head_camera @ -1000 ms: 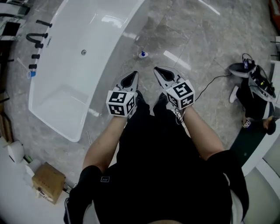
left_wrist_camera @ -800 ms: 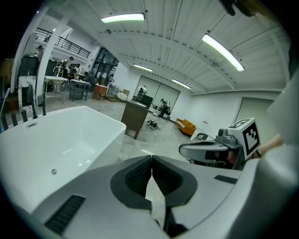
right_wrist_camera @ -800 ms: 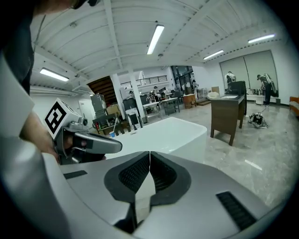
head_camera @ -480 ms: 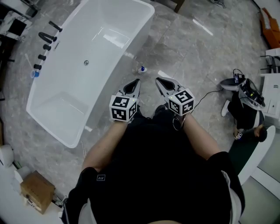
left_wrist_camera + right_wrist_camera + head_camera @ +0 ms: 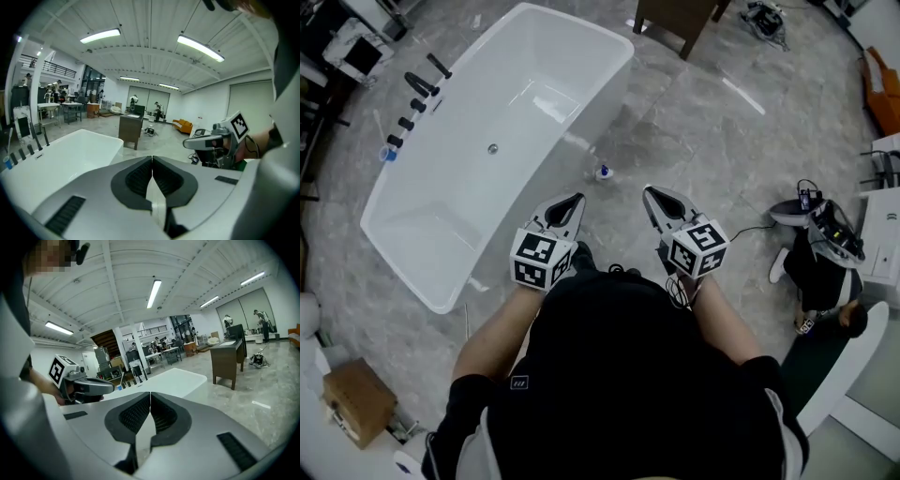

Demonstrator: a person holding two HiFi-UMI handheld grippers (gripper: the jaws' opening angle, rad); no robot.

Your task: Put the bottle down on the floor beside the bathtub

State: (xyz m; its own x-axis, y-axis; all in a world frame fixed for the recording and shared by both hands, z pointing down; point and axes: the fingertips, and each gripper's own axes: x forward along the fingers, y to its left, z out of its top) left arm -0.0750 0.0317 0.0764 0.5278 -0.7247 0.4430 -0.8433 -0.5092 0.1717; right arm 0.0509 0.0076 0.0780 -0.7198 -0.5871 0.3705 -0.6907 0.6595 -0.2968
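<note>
A small bottle (image 5: pixel 604 172) with a blue band stands on the grey marble floor just beside the white bathtub (image 5: pixel 441 216). My left gripper (image 5: pixel 575 201) is held in front of my body, short of the bottle, jaws shut with nothing in them. My right gripper (image 5: pixel 650 193) hangs beside it, to the right, also shut and empty. In the left gripper view the jaws (image 5: pixel 152 159) meet tip to tip, with the bathtub (image 5: pixel 61 154) at the left. The right gripper's jaws (image 5: pixel 150 394) likewise touch in the right gripper view.
Black taps (image 5: pixel 412 94) line the tub's far left rim. A dark wooden cabinet (image 5: pixel 675 19) stands beyond the tub. A person (image 5: pixel 825 253) crouches at the right with gear and a cable on the floor. A cardboard box (image 5: pixel 356 403) sits at lower left.
The head view has shifted back, so more of the tub's far end and the cabinet show. Both grippers have drawn a little apart and away from the bottle, which stays put on the floor.
</note>
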